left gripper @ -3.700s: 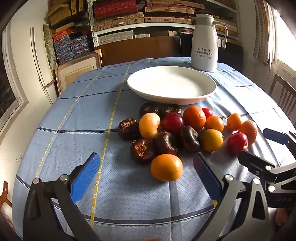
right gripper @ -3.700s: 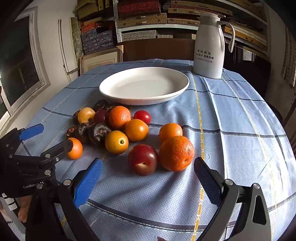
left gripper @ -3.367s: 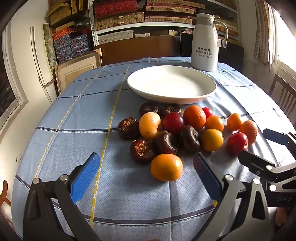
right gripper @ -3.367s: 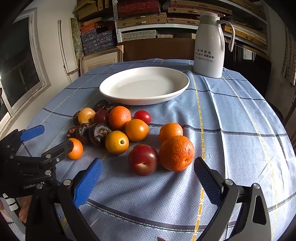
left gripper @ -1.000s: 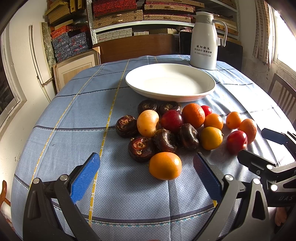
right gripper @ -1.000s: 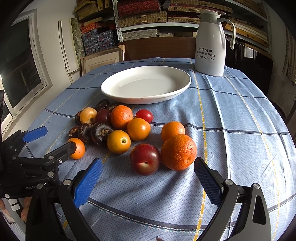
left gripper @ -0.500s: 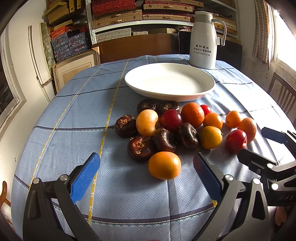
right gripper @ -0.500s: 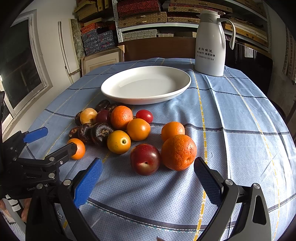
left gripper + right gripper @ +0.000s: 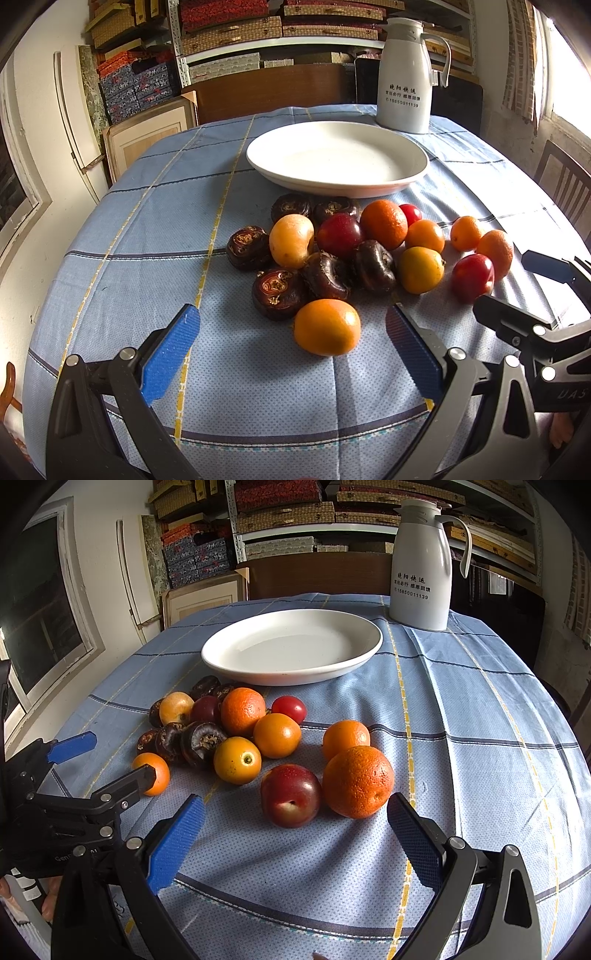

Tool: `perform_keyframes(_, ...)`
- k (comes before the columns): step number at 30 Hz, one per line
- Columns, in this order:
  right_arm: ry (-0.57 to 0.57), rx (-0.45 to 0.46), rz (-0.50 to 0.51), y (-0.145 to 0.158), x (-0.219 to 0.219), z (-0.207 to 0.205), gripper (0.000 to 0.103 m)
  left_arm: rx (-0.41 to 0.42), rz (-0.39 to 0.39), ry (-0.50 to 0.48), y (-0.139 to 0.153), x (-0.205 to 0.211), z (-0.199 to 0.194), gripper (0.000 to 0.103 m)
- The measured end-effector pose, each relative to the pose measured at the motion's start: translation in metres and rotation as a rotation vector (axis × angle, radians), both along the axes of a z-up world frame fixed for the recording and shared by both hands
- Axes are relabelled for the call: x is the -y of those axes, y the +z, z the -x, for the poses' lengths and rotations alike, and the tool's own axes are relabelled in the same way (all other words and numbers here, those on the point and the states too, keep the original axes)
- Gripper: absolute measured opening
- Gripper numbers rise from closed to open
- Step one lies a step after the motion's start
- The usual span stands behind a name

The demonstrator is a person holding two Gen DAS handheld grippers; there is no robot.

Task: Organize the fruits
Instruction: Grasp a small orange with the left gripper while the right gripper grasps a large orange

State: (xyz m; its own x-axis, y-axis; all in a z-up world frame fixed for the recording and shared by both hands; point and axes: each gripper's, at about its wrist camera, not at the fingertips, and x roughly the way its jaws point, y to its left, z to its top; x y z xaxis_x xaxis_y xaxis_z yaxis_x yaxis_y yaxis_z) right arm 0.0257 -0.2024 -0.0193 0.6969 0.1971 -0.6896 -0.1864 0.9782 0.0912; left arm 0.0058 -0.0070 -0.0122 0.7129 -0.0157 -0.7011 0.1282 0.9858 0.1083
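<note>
A pile of fruit lies on the blue checked tablecloth in front of an empty white plate (image 9: 413, 173) (image 9: 369, 653). My left gripper (image 9: 291, 347) is open and empty, with an orange (image 9: 327, 327) just ahead between its blue pads. Behind it lie several dark water chestnuts (image 9: 279, 293), a yellow fruit (image 9: 291, 240) and a red plum (image 9: 340, 235). My right gripper (image 9: 295, 830) is open and empty, with a red plum (image 9: 291, 794) and a large orange (image 9: 358, 781) just ahead of it. Each gripper shows at the edge of the other's view.
A white thermos jug (image 9: 404, 75) (image 9: 423, 565) stands behind the plate at the back right. Shelves of boxes (image 9: 229, 22) fill the back wall. A wooden chair (image 9: 565, 177) stands at the table's right. A window (image 9: 40, 620) is at the left.
Both grippers have crept slightly forward toward the fruit; the fruit sits a little nearer in both views. Nothing was grasped.
</note>
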Motion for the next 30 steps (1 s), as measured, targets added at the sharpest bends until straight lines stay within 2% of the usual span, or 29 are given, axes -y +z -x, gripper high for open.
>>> perform_keyframes(3, 0.020, -0.059, 0.006, -0.007, 0.001, -0.006, 0.099, -0.039, -0.004, 0.010, -0.004, -0.003, -0.003, 0.099)
perform_keyframes(9, 0.053, -0.185, 0.059, -0.024, 0.001, -0.006, 0.099, -0.175, 0.019, -0.005, -0.017, -0.018, -0.012, 0.099)
perform_keyframes(12, 0.050, -0.171, 0.142, -0.025, 0.001, 0.001, 0.099, -0.227, 0.002, -0.017, -0.025, -0.023, -0.014, 0.099)
perform_keyframes(15, 0.069, -0.181, 0.131, -0.026, 0.010, 0.000, 0.100, -0.242, 0.045, -0.047, -0.029, -0.031, -0.015, 0.099)
perform_keyframes(20, 0.188, -0.157, 0.152, -0.030, 0.017, 0.004, 0.100, -0.223, 0.043, -0.104, -0.028, -0.035, -0.011, 0.099)
perform_keyframes(23, 0.206, -0.160, 0.120, -0.027, 0.025, 0.002, 0.100, -0.221, 0.042, -0.082, -0.027, -0.034, -0.010, 0.099)
perform_keyframes(25, 0.169, -0.126, 0.043, -0.021, 0.036, 0.003, 0.099, -0.200, 0.047, -0.081, -0.023, -0.030, -0.011, 0.098)
perform_keyframes(28, 0.109, -0.040, -0.086, -0.009, 0.060, 0.009, 0.098, -0.148, 0.078, -0.133, -0.012, -0.018, -0.005, 0.098)
perform_keyframes(29, 0.101, -0.038, -0.097, -0.008, 0.064, 0.007, 0.094, -0.144, 0.077, -0.148, -0.011, -0.013, -0.005, 0.097)
perform_keyframes(30, 0.098, -0.043, -0.105, -0.008, 0.065, 0.005, 0.092, -0.147, 0.070, -0.164, -0.011, -0.007, -0.006, 0.091)
